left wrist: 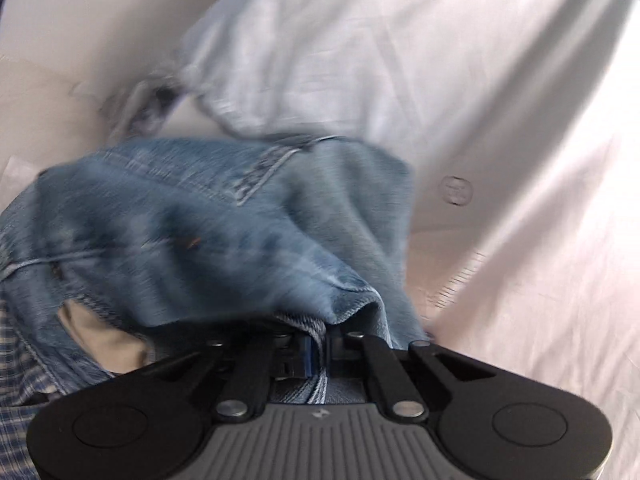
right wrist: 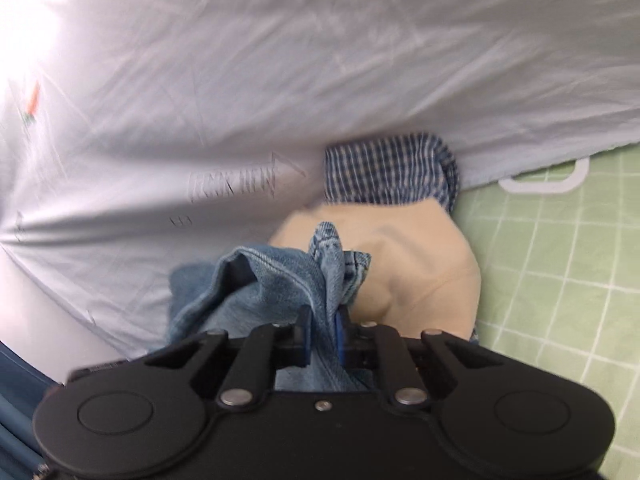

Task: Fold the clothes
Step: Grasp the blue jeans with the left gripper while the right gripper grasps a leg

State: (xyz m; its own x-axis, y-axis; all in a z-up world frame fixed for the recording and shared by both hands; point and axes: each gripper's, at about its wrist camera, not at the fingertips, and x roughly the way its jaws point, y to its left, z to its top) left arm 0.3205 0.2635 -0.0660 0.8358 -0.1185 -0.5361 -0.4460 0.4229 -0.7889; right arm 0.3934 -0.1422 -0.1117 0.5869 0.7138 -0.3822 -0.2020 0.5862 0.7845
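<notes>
1. Left gripper [left wrist: 318, 354] is clamped tight on a denim edge; the jeans [left wrist: 208, 232] bunch just ahead of it over the white sheet [left wrist: 500, 100]
2. Right gripper [right wrist: 320, 342] is pinched on another bunched jeans edge, a tag of denim poking up past its jaws
3. Jeans sit near us, over the tan cloth [right wrist: 416, 256] and plaid cloth [right wrist: 384, 176]; the green mat [right wrist: 560, 280] is to the right
4. Risk: both grips look shallow, on thick hems, so we judge a quick lift could pull an edge free
5. Risk: the tan cloth lies touching under the jeans and may drag along
6. Left view is blurred, so we can't tell which part of the jeans we hold; a mismatched pair gives a skewed fold
</notes>
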